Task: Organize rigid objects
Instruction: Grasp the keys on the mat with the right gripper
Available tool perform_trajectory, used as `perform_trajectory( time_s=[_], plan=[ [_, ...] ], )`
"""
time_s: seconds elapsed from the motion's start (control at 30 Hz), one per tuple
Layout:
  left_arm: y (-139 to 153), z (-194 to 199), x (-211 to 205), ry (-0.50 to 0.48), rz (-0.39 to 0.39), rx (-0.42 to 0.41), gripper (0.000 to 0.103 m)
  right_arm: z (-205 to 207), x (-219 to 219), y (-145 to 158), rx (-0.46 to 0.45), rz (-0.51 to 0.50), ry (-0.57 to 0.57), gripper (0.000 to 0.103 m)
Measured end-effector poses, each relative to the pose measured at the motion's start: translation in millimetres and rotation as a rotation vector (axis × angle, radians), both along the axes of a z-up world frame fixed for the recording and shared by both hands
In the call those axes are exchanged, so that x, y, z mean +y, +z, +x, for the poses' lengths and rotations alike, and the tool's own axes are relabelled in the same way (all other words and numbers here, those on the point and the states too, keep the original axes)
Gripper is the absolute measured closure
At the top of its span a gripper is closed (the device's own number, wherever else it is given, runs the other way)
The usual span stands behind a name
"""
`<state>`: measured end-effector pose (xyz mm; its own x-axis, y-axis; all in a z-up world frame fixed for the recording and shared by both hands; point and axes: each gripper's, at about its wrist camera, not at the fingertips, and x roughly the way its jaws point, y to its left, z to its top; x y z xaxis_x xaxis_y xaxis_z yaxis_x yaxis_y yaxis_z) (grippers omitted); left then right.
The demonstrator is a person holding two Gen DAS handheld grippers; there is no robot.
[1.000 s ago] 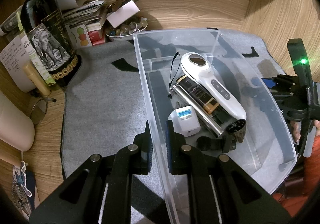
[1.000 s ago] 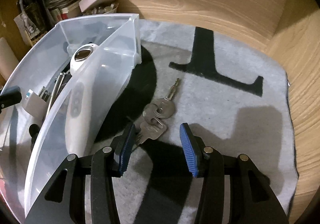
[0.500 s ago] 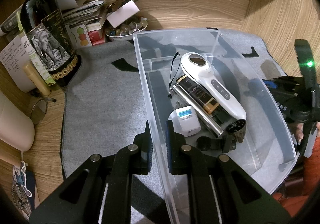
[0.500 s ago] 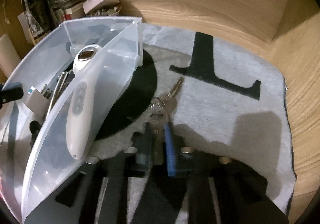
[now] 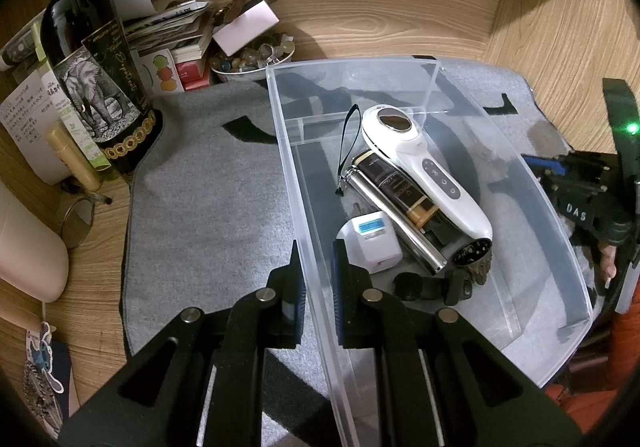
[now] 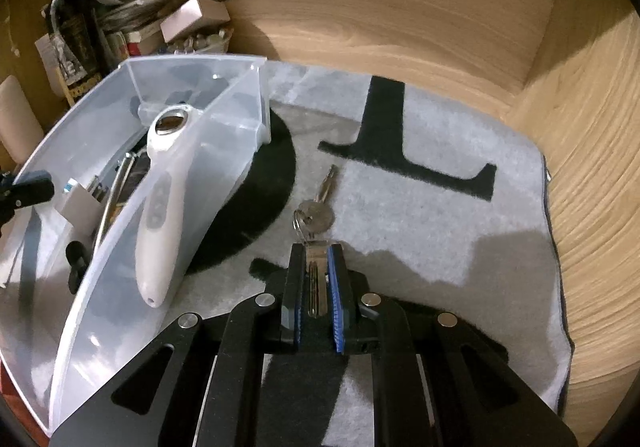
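Observation:
A clear plastic bin [image 5: 560, 231] stands on the grey mat [image 5: 208, 207]. It holds a white handheld device [image 5: 424, 171], a dark metal cylinder [image 5: 396, 207], a small white box [image 5: 372, 239] and a black strap. My left gripper [image 5: 318, 279] is shut on the bin's left wall. My right gripper [image 6: 316, 287] is shut on a bunch of keys [image 6: 316, 215] on the mat [image 6: 420, 207], just right of the bin [image 6: 80, 287]. One key sits between the pads, the other keys hang in front. The right gripper also shows at the right edge of the left wrist view [image 5: 544, 167].
A dark wine bottle [image 5: 92, 75], papers, small boxes and a bowl of stones [image 5: 252, 59] crowd the back left corner. A lip balm tube [image 5: 72, 155] and a glass [image 5: 76, 215] stand left of the mat. Wooden walls close the back and right.
My right gripper has moved forward and closed on the keys, which it has lifted slightly. The left gripper has kept its hold on the bin wall.

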<state>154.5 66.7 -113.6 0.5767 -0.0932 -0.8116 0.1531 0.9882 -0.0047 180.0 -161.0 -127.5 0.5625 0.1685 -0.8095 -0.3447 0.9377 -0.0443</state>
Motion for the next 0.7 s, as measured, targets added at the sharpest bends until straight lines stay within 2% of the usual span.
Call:
perform_trajectory(
  time_s=[0.03,0.07,0.13,0.17,0.4,0.43,0.47,0.6,0.7],
  plan=[
    [0,0,0,0.0,-0.001,0.0,0.092,1,1,-3,0.023,-0.004,0.007,0.089],
    [0,0,0,0.0,0.0,0.0,0.092,2,1,-6,0.045,-0.005,0.013,0.081],
    [0,0,0,0.002,-0.001,0.0,0.092,1,1,-10,0.047,-0.017,0.005,0.07],
    [0,0,0,0.001,0.0,0.0,0.092,0,1,-11,0.043,-0.023,0.002,0.069],
    [0,0,0,0.001,0.0,0.0,0.092,18,-1,-19,0.05,0.001,-0.04,0.07],
    [0,0,0,0.001,0.0,0.0,0.092,19,-1,-19,0.047,0.006,-0.043,0.078],
    [0,0,0,0.001,0.0,0.001,0.092,21,-1,-19,0.049,0.007,-0.04,0.081],
    [0,0,0,0.001,0.0,0.0,0.092,18,-1,-13,0.017,0.009,-0.04,0.081],
    [0,0,0,0.001,0.0,0.0,0.092,10,-4,3,-0.026,0.032,-0.042,0.081]
  ],
)
